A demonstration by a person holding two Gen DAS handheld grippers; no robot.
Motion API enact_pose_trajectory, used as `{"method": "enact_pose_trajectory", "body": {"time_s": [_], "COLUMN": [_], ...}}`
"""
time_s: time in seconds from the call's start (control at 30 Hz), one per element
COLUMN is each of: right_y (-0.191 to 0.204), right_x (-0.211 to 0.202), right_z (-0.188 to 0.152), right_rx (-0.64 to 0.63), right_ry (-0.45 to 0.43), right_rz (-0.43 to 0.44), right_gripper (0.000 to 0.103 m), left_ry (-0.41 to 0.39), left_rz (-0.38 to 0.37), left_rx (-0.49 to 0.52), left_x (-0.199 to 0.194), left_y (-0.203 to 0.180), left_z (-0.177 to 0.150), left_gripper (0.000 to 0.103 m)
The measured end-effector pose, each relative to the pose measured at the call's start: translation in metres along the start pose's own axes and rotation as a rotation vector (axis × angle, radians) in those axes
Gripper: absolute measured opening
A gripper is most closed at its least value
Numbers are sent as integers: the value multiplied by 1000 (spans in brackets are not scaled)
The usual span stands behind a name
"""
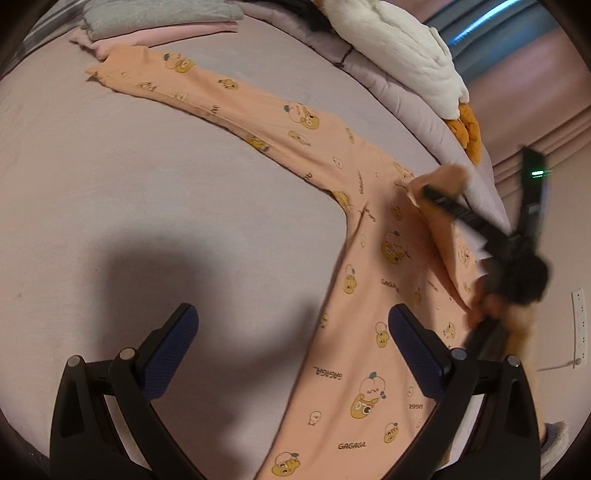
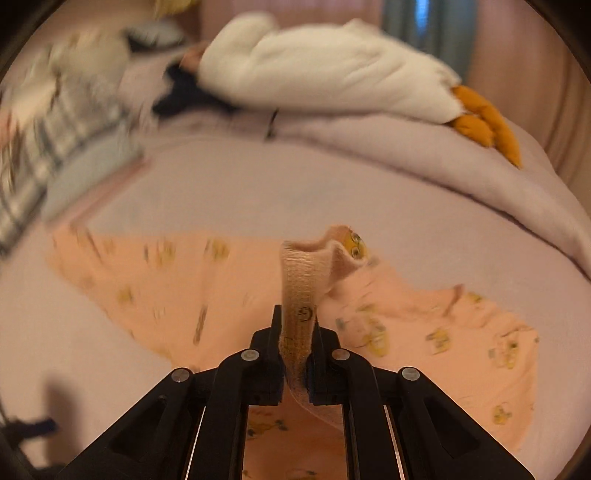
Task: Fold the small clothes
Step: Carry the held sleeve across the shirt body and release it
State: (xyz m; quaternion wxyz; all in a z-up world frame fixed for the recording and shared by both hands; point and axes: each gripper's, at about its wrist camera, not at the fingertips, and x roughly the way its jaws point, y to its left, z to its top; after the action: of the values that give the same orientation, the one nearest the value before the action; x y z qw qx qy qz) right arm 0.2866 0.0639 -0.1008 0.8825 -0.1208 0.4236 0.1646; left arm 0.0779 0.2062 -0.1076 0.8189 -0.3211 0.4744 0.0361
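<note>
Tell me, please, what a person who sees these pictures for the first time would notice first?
The eye goes first to the peach printed garment spread across the pale bed sheet, patterned with small yellow cartoon figures. Next is the right gripper, shut on a ribbed cuff of that garment and lifting it above the rest. Behind, a white plush toy with orange feet lies on the duvet, while the left gripper stands open over the cloth.

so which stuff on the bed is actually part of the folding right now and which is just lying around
In the job:
- peach printed garment, spread on the bed
- right tongs, shut on its ribbed cuff
- left tongs, open above the garment

Lying about:
- folded clothes stack
- white plush toy with orange feet
- lilac duvet
</note>
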Motion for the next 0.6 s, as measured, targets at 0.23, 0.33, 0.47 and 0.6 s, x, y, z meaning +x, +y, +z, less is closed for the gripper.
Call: {"method": "enact_pose_trajectory", "body": {"time_s": [0.23,0.33,0.47,0.6], "right_y": [48,50,-2,-72], "right_x": [22,1,-38,-55], "right_z": [-10,-4,7,-13], "right_rx": [-202,-232,-22,242], "right_ry": [97,60,-8,-54], "right_rz": [9,136,371,488], "right_gripper": [48,49,50,51], "left_ry": [0,-2,-20,-28], "left_rz": [4,7,-7,-50], "left_rx": [-6,-11,10,68], "left_x": [2,3,6,13], "left_y": [4,4,-4,-26], "left_z": [4,7,14,26], "left_gripper": [103,103,103,103]}}
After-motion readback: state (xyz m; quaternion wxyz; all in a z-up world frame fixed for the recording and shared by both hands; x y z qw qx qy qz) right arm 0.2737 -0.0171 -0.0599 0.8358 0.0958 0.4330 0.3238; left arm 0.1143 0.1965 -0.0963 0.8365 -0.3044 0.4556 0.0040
